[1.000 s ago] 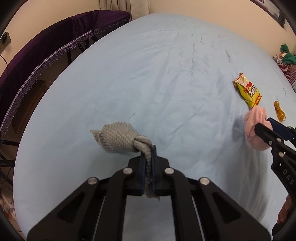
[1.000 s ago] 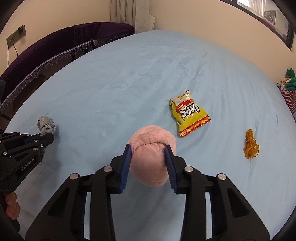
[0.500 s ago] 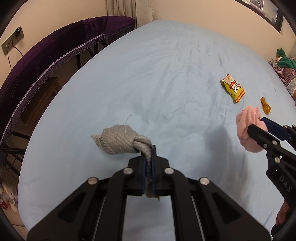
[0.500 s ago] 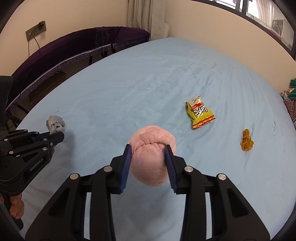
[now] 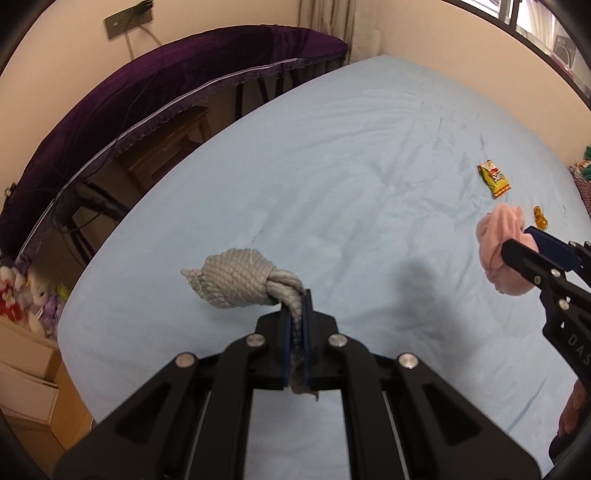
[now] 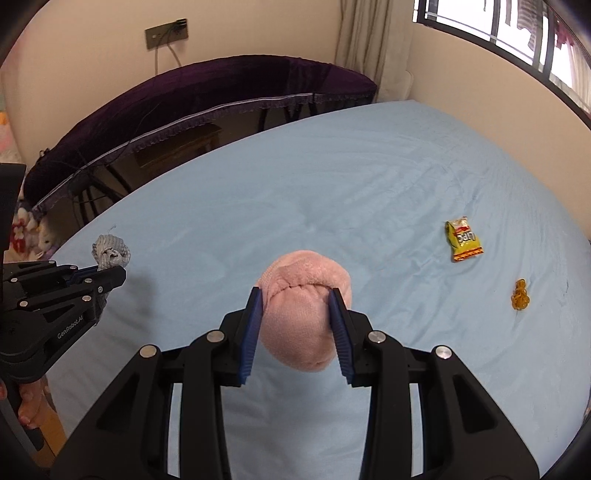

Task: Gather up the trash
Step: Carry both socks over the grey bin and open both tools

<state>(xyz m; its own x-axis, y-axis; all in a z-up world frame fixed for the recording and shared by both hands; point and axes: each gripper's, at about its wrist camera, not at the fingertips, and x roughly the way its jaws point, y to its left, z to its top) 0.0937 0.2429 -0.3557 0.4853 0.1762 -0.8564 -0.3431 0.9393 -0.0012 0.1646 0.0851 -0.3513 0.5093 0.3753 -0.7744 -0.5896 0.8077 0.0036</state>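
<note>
My left gripper [image 5: 295, 299] is shut on a grey rolled sock [image 5: 236, 282] and holds it above the light blue bed sheet [image 5: 351, 166]. The sock also shows in the right wrist view [image 6: 110, 253]. My right gripper [image 6: 297, 295] is shut on a pink rolled sock [image 6: 304, 310], held above the sheet; it appears at the right of the left wrist view [image 5: 498, 251]. A yellow snack bag [image 6: 463, 240] and an orange rubber band bundle [image 6: 521, 295] lie on the sheet far to the right.
A table draped in purple cloth [image 6: 184, 96] stands along the bed's far left side. Stuffed toys [image 5: 22, 295] and a wooden drawer unit [image 5: 29, 376] sit at the lower left. A window [image 6: 517, 29] is at the upper right. Clothes [image 5: 583, 173] lie at the bed's right edge.
Both grippers have risen and pulled back from the bed with their socks still held. The snack bag and rubber bands look smaller and farther away.
</note>
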